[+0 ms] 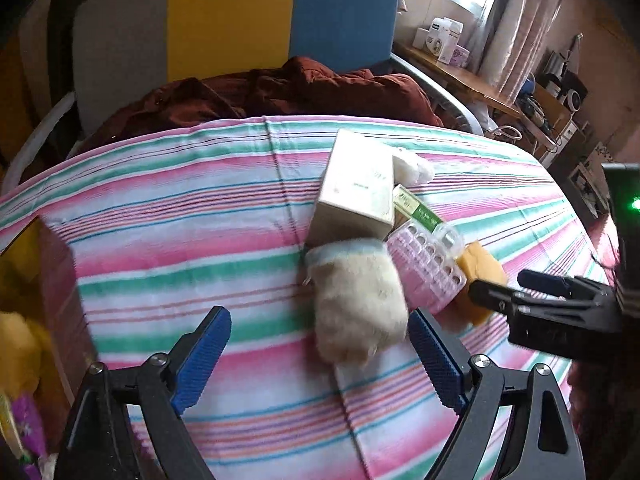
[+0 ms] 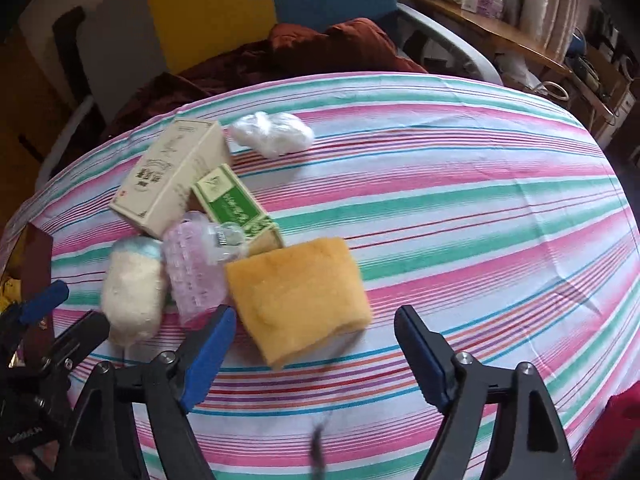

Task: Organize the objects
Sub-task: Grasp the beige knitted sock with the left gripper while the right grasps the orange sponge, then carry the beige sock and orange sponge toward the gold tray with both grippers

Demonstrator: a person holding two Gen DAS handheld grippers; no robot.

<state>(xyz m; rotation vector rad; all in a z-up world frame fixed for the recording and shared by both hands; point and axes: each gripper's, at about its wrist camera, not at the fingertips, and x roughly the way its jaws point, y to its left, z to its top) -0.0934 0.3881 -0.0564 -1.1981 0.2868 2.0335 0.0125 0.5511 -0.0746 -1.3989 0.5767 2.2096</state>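
A pile of objects lies on the striped cloth (image 1: 180, 208). A fluffy cream paw glove (image 1: 356, 300) lies just ahead of my open, empty left gripper (image 1: 320, 356). Behind it are a beige box (image 1: 356, 188), a green box (image 1: 420, 208), a pink pill organizer (image 1: 424, 264) and a yellow sponge (image 1: 480, 268). In the right wrist view my right gripper (image 2: 316, 354) is open and empty, just in front of the yellow sponge (image 2: 300, 296). The paw glove (image 2: 132, 292), pill organizer (image 2: 192, 268), green box (image 2: 232, 204), beige box (image 2: 168, 176) and a white fluffy item (image 2: 276, 132) lie beyond.
A dark red garment (image 1: 280, 92) lies at the far edge, before a grey, yellow and blue panel (image 1: 232, 16). A wooden shelf with boxes (image 1: 448, 52) stands at the right. The right gripper shows in the left wrist view (image 1: 516, 284).
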